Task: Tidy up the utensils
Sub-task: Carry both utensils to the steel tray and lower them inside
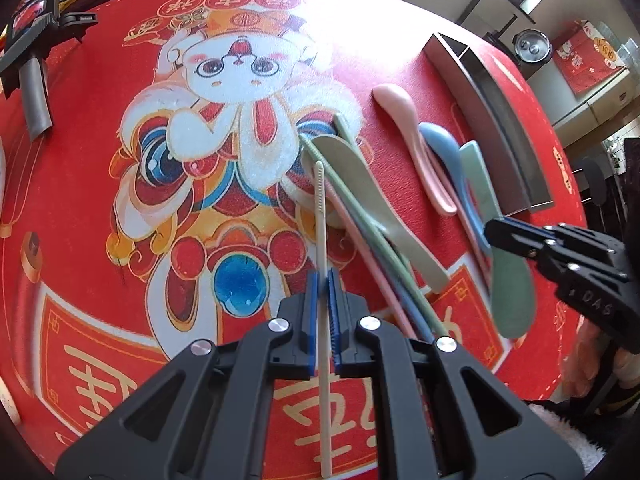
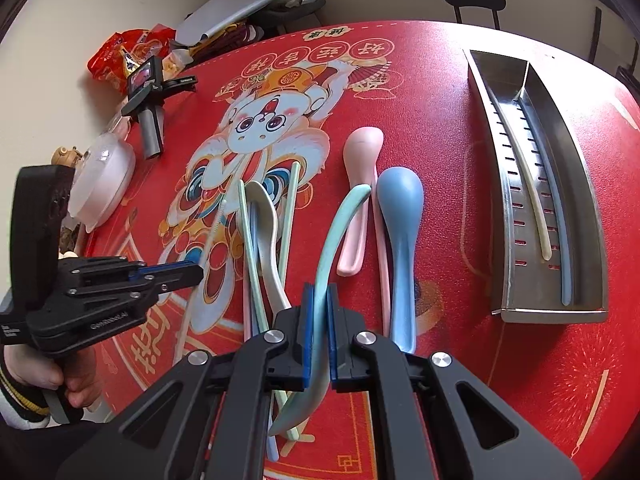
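My left gripper (image 1: 323, 276) is shut on a cream chopstick (image 1: 320, 208) and holds it above the red mat. My right gripper (image 2: 320, 292) is shut on the handle of a green spoon (image 2: 340, 216), also seen in the left wrist view (image 1: 508, 280). On the mat lie a pink spoon (image 2: 360, 152), a blue spoon (image 2: 400, 208), a cream spoon (image 2: 264, 216) and several green, pink and blue chopsticks (image 2: 290, 200). A steel two-compartment tray (image 2: 592, 280) at the right holds a cream chopstick (image 2: 532, 200) and a blue chopstick (image 2: 560, 248) in its right compartment.
A red printed mat (image 2: 460, 360) covers the round table. A phone on a black stand (image 2: 146, 80), a white lidded bowl (image 2: 104, 176) and snack bags (image 2: 120, 48) stand at the far left. A black chair (image 2: 476, 0) is behind the table.
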`<action>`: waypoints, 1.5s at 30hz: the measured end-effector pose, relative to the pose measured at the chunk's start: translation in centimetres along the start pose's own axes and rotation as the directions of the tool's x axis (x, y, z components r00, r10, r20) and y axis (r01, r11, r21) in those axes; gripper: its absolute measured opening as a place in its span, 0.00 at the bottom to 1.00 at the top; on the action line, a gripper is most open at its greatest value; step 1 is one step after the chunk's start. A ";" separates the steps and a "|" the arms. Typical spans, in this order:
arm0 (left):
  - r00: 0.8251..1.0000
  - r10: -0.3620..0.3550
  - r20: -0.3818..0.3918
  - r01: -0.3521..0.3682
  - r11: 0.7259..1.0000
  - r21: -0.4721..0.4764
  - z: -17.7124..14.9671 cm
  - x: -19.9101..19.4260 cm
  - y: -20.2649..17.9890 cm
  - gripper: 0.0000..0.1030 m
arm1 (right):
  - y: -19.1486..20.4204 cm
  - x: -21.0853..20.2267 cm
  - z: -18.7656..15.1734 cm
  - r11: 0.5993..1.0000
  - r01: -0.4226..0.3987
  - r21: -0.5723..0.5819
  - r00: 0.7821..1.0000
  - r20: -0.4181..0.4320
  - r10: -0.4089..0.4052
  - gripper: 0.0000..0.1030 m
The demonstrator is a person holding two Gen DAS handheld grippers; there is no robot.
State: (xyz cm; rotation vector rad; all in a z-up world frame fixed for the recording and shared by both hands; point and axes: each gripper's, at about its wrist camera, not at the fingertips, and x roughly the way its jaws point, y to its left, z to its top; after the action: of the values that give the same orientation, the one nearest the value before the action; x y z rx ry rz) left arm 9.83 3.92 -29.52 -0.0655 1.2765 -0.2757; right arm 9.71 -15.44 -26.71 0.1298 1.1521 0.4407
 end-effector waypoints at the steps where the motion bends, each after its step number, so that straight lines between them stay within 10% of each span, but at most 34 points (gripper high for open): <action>1: 1.000 0.015 -0.004 -0.015 1.000 -0.004 -0.1 0.6 0.3 0.09 | 0.0 0.0 0.0 1.000 0.001 0.000 1.000 -0.001 -0.001 0.06; 28: 0.986 0.128 -0.108 -0.109 0.979 0.170 -5.8 0.3 0.0 0.23 | -0.2 -0.3 0.0 1.000 0.000 0.016 1.000 0.016 0.000 0.06; 32: 0.983 0.160 -0.087 -0.138 0.967 0.213 -7.4 0.0 -0.3 0.12 | -0.4 -0.2 -0.1 1.000 -0.003 0.029 1.000 0.016 0.003 0.06; 45: 0.996 -0.084 0.008 0.085 0.992 -0.091 -1.7 -4.2 3.6 0.10 | -0.2 -1.7 0.5 1.000 -0.011 0.005 0.999 0.043 0.011 0.06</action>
State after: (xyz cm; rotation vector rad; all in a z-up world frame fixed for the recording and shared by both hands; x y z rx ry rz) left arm 7.70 8.61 -26.79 -0.1981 1.2840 -0.2898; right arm 9.69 -16.27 -25.10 0.1498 1.1107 0.4428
